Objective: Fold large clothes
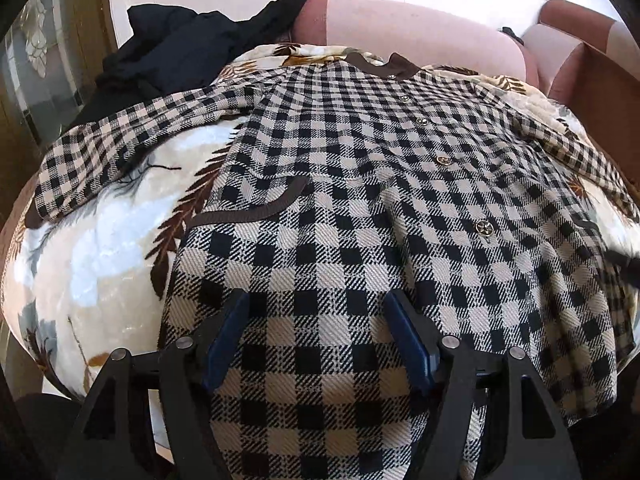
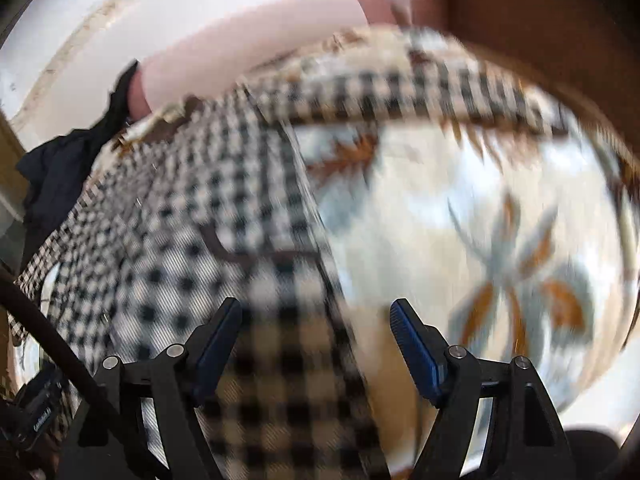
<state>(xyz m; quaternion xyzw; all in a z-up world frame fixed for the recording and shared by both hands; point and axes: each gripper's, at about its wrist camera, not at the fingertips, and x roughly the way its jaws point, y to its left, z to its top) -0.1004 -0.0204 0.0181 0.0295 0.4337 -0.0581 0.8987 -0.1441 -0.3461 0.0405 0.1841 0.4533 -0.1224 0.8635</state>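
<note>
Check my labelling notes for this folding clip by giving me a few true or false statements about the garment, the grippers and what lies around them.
1. The checked jacket lies spread front-up, its buttons showing. True.
2. The left gripper is clamped shut on the hem. False: its fingers stand apart over the fabric.
3. A dark garment lies bunched beyond the jacket's sleeve. True.
4. The jacket rests on a bare wooden table. False: it lies on a floral blanket.
5. The right gripper is open. True.

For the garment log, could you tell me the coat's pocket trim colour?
Dark brown pocket trim on the checked coat, clearest in the left wrist view.
</note>
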